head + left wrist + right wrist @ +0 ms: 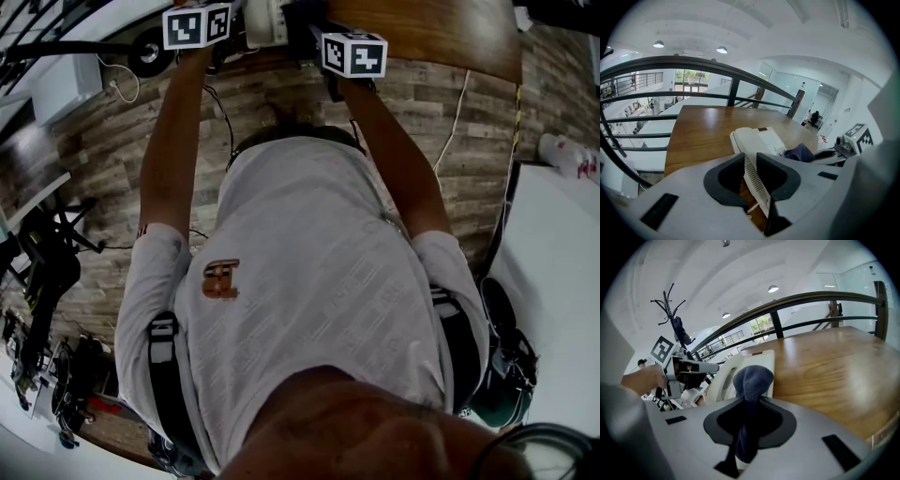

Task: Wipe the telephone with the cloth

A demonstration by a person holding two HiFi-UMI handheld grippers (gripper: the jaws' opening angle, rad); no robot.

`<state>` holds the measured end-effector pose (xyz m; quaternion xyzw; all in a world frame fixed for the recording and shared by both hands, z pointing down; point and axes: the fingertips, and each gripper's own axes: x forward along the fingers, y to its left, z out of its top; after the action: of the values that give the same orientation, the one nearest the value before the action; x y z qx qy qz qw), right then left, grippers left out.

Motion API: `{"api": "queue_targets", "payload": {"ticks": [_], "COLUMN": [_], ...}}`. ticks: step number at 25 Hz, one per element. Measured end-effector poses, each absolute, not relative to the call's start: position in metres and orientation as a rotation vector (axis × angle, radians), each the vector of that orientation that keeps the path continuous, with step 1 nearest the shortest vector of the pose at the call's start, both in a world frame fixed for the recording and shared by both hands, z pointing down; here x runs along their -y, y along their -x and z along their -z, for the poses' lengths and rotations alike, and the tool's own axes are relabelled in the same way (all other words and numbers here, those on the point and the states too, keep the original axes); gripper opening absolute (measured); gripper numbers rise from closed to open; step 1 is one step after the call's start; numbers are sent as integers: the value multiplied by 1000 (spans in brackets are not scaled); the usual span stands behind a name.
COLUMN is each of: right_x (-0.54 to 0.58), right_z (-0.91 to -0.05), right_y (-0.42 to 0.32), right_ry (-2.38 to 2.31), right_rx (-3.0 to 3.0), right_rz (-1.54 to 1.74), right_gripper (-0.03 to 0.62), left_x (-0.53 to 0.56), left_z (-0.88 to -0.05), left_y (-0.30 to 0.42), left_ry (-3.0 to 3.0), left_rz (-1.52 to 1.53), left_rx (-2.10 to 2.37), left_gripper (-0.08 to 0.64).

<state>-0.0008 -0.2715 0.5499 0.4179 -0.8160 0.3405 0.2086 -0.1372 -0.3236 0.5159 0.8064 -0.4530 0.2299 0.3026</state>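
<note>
A cream-white telephone (757,139) lies on a wooden table (701,133). My left gripper (751,161) is shut on the phone's ribbed side edge. The right gripper (747,413) is shut on a dark blue cloth (752,376), and the cloth's bunched end rests on the telephone (724,376). In the left gripper view the cloth (799,152) lies on the phone's right part, with the right gripper (841,147) behind it. The right gripper view shows the left gripper (689,367) and a hand (644,378) at the phone's left. In the head view both marker cubes (197,25) (354,53) sit at the top; the jaws are hidden.
A dark metal railing (693,65) runs along the table's far edge (825,366). A coat rack (675,319) stands behind the left gripper. The head view shows the person's torso, a wood-plank floor (94,187) with cables, and a white surface (562,281) at right.
</note>
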Motion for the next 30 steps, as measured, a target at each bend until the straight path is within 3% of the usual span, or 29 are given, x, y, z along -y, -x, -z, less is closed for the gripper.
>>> {"api": "queue_targets", "payload": {"ticks": [10, 18, 30], "right_x": [280, 291, 311], "right_z": [-544, -496, -382], "right_y": [-59, -43, -4], "right_ry": [-1302, -1243, -1127], "right_rx": [2223, 2383, 2664], "right_rz": [-943, -813, -432], "right_gripper": [72, 72, 72], "left_x": [327, 325, 322], "left_z": [-520, -510, -405], "left_y": [142, 138, 121], "left_ry": [-2141, -2164, -2382], "left_rz": [-612, -616, -337], "left_rx": [1207, 1239, 1341], "left_gripper": [86, 86, 64]}}
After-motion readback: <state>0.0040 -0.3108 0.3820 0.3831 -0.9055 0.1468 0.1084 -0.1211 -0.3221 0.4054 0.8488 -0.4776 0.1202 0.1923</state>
